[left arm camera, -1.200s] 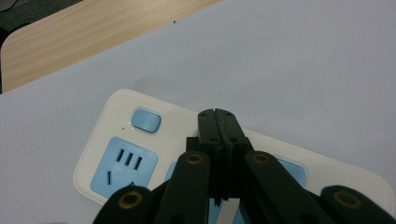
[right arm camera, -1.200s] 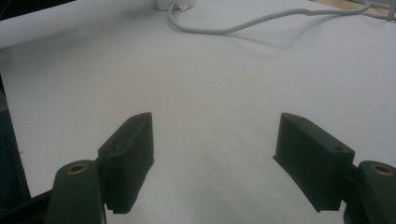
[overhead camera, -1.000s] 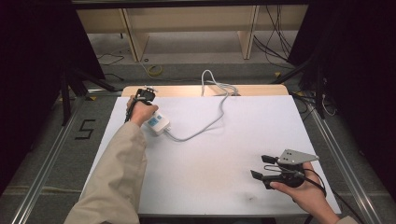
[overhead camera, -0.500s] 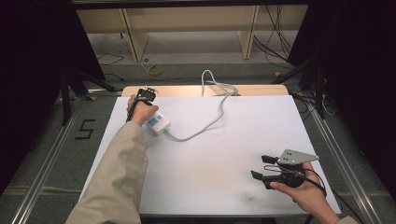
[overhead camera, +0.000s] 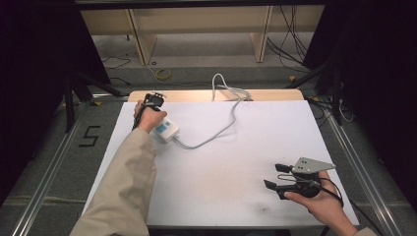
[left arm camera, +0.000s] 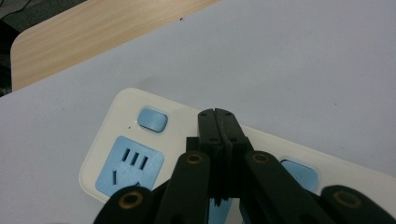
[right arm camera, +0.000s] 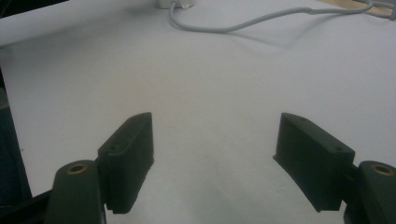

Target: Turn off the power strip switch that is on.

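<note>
A white power strip (left arm camera: 112,140) with pale blue sockets and a blue switch (left arm camera: 153,119) lies at the far left of the white table top (overhead camera: 255,132). My left gripper (left arm camera: 218,115) is shut with nothing between its jaws, and its tips hover over the strip's face just right of that switch; whether they touch it I cannot tell. In the high view a beige-sleeved arm (overhead camera: 129,177) reaches to the power strip (overhead camera: 167,131). My right gripper (overhead camera: 273,176) stands open over bare table near the front right, empty, also seen as my right gripper (right arm camera: 215,123) in its own view.
The strip's white cable (overhead camera: 216,133) curves across the table and drops over the wooden back edge (overhead camera: 196,95). Metal rails (overhead camera: 54,162) run along both sides of the table. Wooden shelving (overhead camera: 196,29) and loose floor cables lie beyond.
</note>
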The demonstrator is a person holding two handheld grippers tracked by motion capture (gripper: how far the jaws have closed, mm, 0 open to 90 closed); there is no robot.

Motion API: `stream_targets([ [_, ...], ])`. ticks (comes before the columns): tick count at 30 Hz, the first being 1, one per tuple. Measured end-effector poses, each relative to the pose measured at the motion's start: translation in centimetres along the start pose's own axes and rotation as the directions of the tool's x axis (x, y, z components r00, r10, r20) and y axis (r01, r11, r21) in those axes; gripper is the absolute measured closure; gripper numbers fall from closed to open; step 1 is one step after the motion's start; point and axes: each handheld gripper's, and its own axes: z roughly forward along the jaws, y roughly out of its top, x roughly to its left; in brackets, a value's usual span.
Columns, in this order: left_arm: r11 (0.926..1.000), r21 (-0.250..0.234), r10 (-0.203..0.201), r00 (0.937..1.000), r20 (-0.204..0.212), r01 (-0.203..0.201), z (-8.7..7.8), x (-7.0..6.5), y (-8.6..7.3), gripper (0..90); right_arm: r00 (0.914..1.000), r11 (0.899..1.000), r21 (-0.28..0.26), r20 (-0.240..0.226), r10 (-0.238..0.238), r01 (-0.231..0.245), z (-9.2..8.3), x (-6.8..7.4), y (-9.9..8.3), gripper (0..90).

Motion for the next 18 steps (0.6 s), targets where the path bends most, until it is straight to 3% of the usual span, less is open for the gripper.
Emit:
stream_targets([
  [18,1.0,0.008,0.003,1.0,0.0,-0.003,0.09,-0.09,-0.06,90.0,1.0,1.0,0.002,-0.006,-0.004,0.004,0.06,0.06,0.01,28.1],
])
